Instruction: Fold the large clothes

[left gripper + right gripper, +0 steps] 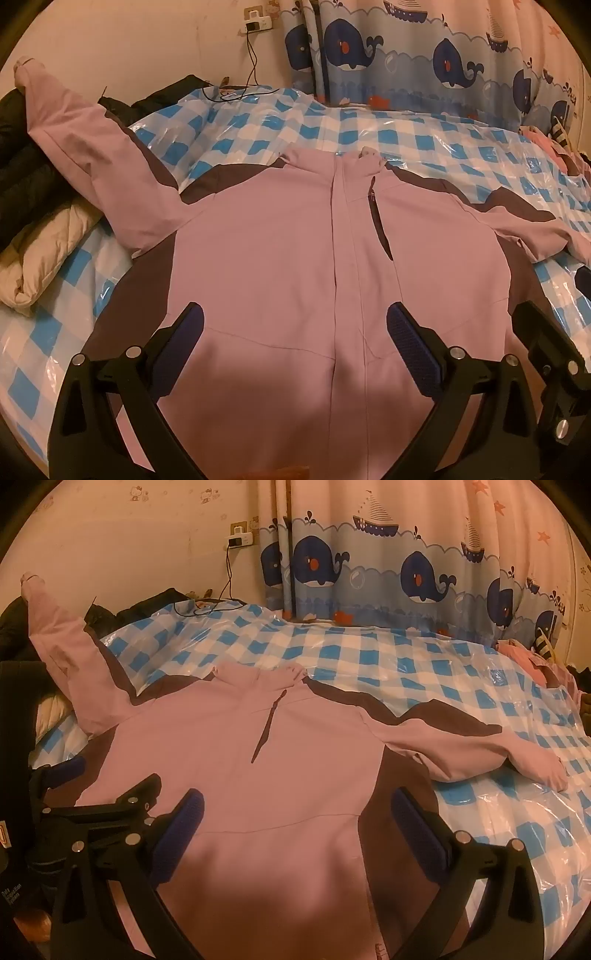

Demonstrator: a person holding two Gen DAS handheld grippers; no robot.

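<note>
Both wrist views look forward and down from close above the jacket's (pixel 266 258) hem toward the curtain (pixel 406 554). The right view sits further right. Both share jacket, bed (pixel 369 657) and curtain.

Jacket (pixel 280 258) spread on bed (pixel 369 133), curtain (pixel 443 55) behind, quilt (pixel 40 251) left

A bed (pixel 369 125) with a blue-and-white checked cover carries a pink jacket (pixel 277 266), spread flat, beside piled coats (pixel 33 206).
</note>
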